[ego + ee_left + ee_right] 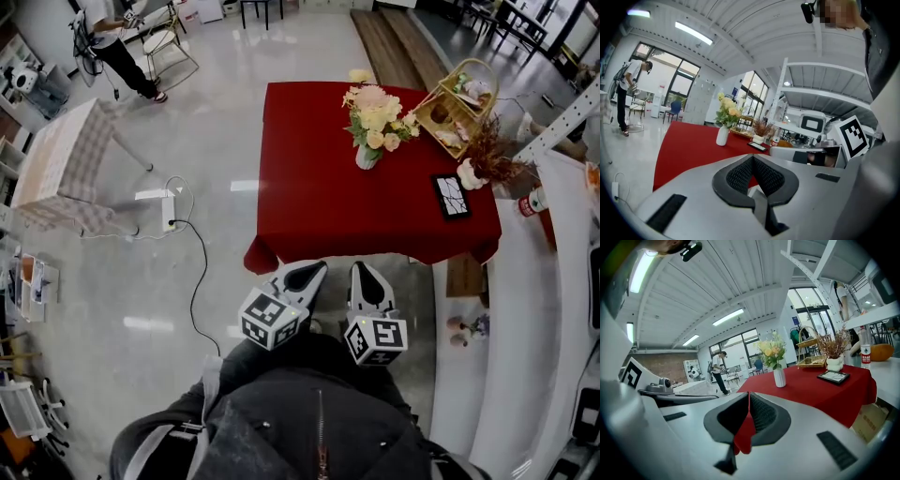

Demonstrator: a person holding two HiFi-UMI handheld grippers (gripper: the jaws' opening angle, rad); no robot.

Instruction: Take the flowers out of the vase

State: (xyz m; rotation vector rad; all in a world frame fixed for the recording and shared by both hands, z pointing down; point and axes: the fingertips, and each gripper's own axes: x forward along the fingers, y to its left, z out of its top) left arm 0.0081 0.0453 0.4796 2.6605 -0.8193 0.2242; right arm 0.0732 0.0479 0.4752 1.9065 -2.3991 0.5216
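**Both tongs shut and empty, short of the desk; flowers in the vase**

The flowers (377,111), a cream and yellow bunch with green leaves, stand in the white vase (367,157) in the upper middle of the head view. The vase is upright on the red-clothed desk (319,211), toward its far side. Its narrow neck gathers the stems and keeps the bunch standing, so you will probably need to lift straight up rather than pull sideways. A second grip on the vase may be needed to stop it tipping.

To the right of the vase sit a wicker basket (455,105), a pot of dried twigs (472,174) and a dark flat frame (451,197). All three are apart from the vase, so its left side looks like the freer side to come in from.

You hold the left tongs (305,273) and the right tongs (364,274) low in front of your body, at the lower middle of the head view. They sit side by side, close but not touching, with the marker cubes toward you. Their tips point up the frame at the desk's near edge and stop just short of it. Both lie nearly level, tilted slightly down, which suits an approach rather than a grasp.

In each gripper view the ribbed pads meet at the tip with nothing between them, and only red cloth shows through the gap behind. The vase is well ahead of both. The task has not yet begun, and you will need to open the tongs before you reach the stems.
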